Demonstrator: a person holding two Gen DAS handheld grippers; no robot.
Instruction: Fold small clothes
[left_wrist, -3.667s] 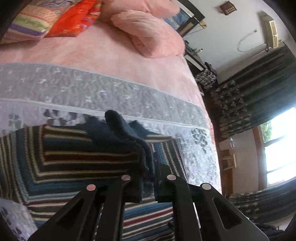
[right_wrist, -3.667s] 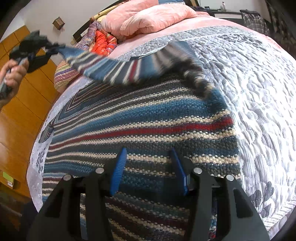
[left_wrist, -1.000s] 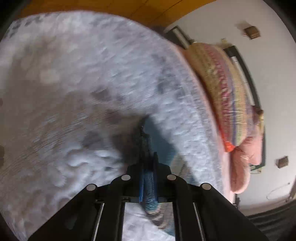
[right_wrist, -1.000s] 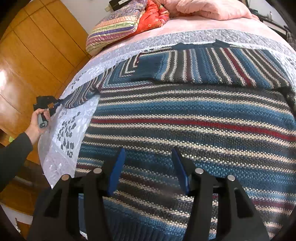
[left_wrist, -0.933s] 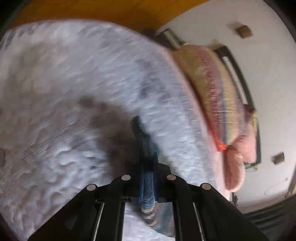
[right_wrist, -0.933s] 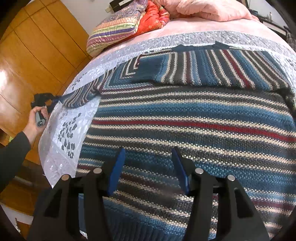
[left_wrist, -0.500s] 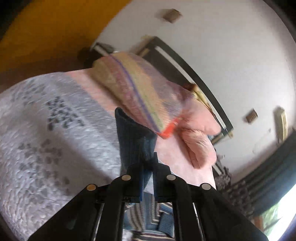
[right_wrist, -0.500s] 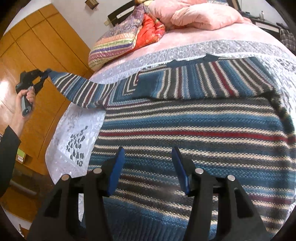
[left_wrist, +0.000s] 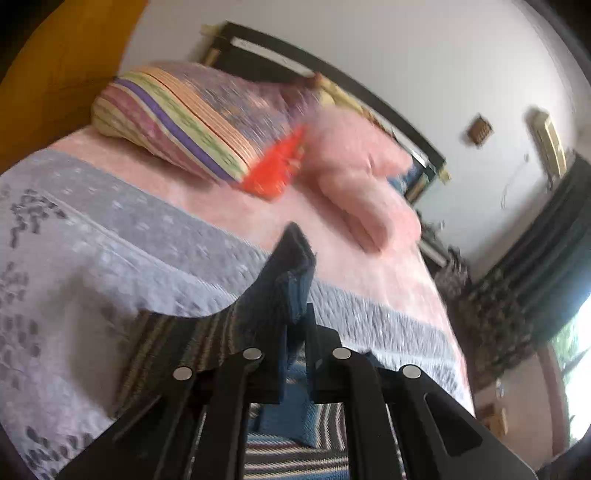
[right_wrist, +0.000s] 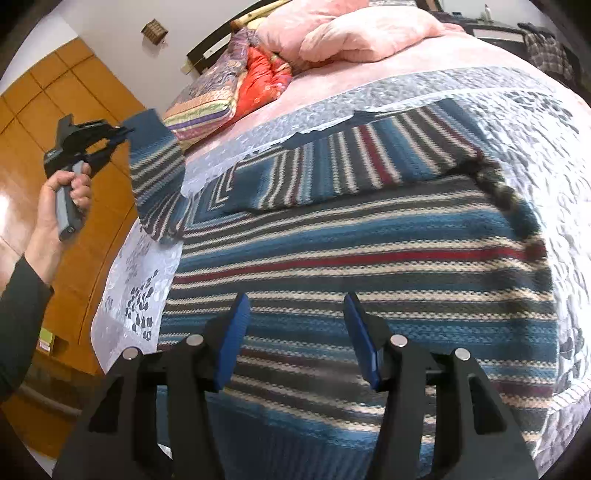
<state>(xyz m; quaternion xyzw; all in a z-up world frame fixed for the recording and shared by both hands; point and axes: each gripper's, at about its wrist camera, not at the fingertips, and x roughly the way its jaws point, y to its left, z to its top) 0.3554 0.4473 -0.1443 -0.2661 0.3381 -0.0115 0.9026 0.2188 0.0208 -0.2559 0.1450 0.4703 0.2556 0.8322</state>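
Item: striped knitted sweater (right_wrist: 362, 258), blue, cream, grey and red bands, chunky knit. Lies spread flat across the grey quilted bedspread (right_wrist: 517, 122), body toward the camera. One sleeve (right_wrist: 351, 162) is folded in over the chest. The other sleeve (right_wrist: 157, 177) is lifted off the bed at the left edge, its cuff (left_wrist: 291, 266) raised in the air.

Left gripper (right_wrist: 123, 131): held in the person's hand (right_wrist: 62, 199), jaws clamped on the cuff; the wrist view shows dark ribbed fabric pinched between the two fingers, the sleeve trailing down to the garment below.

Right gripper (right_wrist: 295, 332): blue-padded fingers (right_wrist: 234, 332) spread apart, holding nothing, poised just above the lower body of the sweater.

Handling, as judged: soft and limp, no stiffness; thick yarn gives it some weight, so a lifted part sags and stretches. Coarse surface should grip well on the pads and drag on the quilt. Best hold is at firm edges: cuff, hem or shoulder seam, taking the full thickness, not a single loop of yarn.

Surroundings: pink sheet (right_wrist: 332, 79) beyond the bedspread, pink pillows (right_wrist: 351, 33), a striped cushion (left_wrist: 184, 122) and a red cushion (right_wrist: 264, 83) at the headboard. Wooden wardrobe panels (right_wrist: 74, 88) at left.
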